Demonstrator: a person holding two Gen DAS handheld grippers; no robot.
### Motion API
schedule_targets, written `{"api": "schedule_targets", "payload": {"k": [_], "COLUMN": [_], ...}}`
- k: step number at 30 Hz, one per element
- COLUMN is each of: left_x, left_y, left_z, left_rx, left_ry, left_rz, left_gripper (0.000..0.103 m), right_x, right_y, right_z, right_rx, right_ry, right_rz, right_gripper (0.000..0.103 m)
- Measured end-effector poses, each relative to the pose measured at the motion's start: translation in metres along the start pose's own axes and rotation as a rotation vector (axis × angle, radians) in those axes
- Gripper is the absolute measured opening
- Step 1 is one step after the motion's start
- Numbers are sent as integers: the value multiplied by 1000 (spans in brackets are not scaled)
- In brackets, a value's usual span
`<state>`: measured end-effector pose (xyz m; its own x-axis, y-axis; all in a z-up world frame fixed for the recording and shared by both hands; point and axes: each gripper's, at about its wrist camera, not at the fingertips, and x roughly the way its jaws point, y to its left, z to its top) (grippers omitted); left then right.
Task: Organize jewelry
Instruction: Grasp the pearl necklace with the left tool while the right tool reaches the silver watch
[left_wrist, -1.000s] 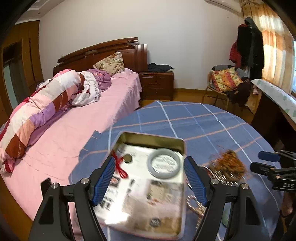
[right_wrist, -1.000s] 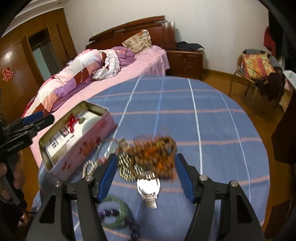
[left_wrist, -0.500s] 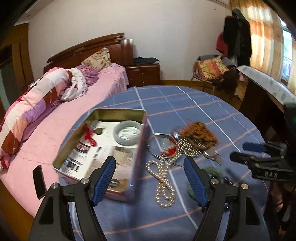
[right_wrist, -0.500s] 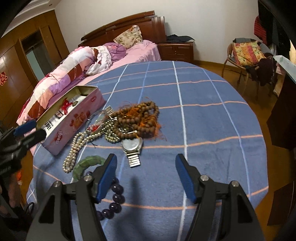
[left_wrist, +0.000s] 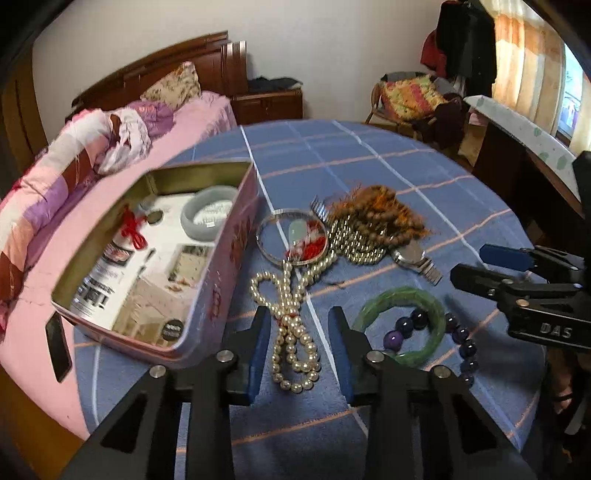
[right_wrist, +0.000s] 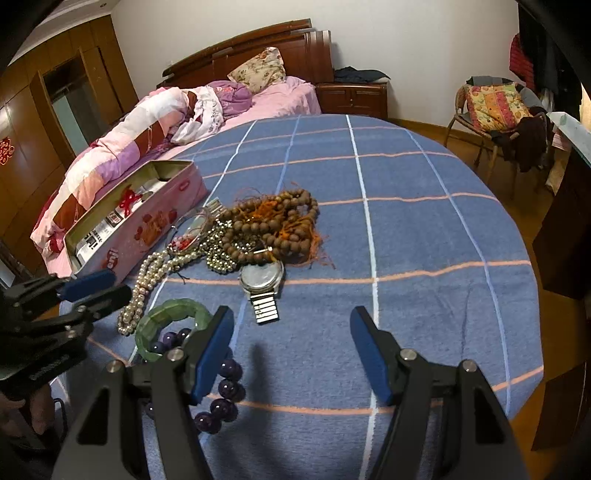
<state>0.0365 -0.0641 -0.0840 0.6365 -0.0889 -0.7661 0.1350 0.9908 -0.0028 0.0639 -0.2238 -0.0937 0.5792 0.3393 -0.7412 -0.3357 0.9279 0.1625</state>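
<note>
— Where is the jewelry?

— Most of it lies in a heap on the tablecloth (right_wrist: 406, 236), near the left edge of the tabletop. A pearl necklace (left_wrist: 291, 325) stretches toward the near edge; a tangle of brown wooden beads (right_wrist: 280, 225) with orange tassels sits at the far side of the heap, and a wristwatch (right_wrist: 262, 280) lies just in front of it. A green bangle (left_wrist: 402, 325) rests at the near side with a string of purple beads (left_wrist: 436, 328) running through and past it.

— And the tin?

— The open pink tin (left_wrist: 221, 280) stands at the left edge, just beside the heap. Inside are a grey bangle (left_wrist: 208, 218) and a red knotted cord (left_wrist: 131, 229) on printed paper.

— What about the left gripper (left_wrist: 297, 332)?

— Its fingers are apart, one on each side of the near loop of the pearl necklace, not pressing on it as far as I can see.

— The right gripper (right_wrist: 291, 347)?

— Fingers spread wide, holding nothing, over bare cloth near the front edge. The watch is just ahead of it, and its left finger (right_wrist: 212, 350) stands over the purple beads.
</note>
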Motion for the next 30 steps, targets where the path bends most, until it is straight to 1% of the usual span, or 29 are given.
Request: {"api": "schedule_targets", "payload": {"k": [5, 7, 8, 10, 11, 12, 22, 26, 28, 29, 30], "left_x": [16, 21, 22, 22, 22, 21, 13, 13, 13, 12, 10], "left_y": [2, 2, 2, -1, -2, -3, 1, 5, 7, 7, 8], "left_z": [-2, -2, -3, -2, -2, -2, 6, 9, 11, 11, 12], "left_rx": [-26, -34, -36, -25, -20, -18, -12, -19, -24, -25, -25], "left_ry": [50, 64, 58, 58, 54, 53, 8, -3, -8, -13, -19], "left_rz": [-7, -9, -7, -3, -2, -5, -21, -25, -27, -29, -30], "left_gripper": [31, 31, 31, 24, 16, 13, 11, 11, 11, 11, 11], "right_x": [0, 1, 1, 3, 5, 7, 36, 43, 42, 40, 39], "right_y": [2, 2, 2, 4, 4, 6, 24, 29, 32, 33, 33], "right_z": [1, 1, 1, 3, 5, 7, 24, 24, 24, 23, 23], "right_rx": [-4, -5, -5, -11, -15, -20, -94, -135, -155, -165, -173], "right_ry": [3, 2, 4, 6, 8, 14, 95, 104, 100, 99, 101], "right_rz": [0, -1, -2, -5, -9, -12, -25, -65, -78, -78, -82], "right_gripper": [69, 69, 69, 69, 69, 69, 69, 67, 56, 41, 39]}}
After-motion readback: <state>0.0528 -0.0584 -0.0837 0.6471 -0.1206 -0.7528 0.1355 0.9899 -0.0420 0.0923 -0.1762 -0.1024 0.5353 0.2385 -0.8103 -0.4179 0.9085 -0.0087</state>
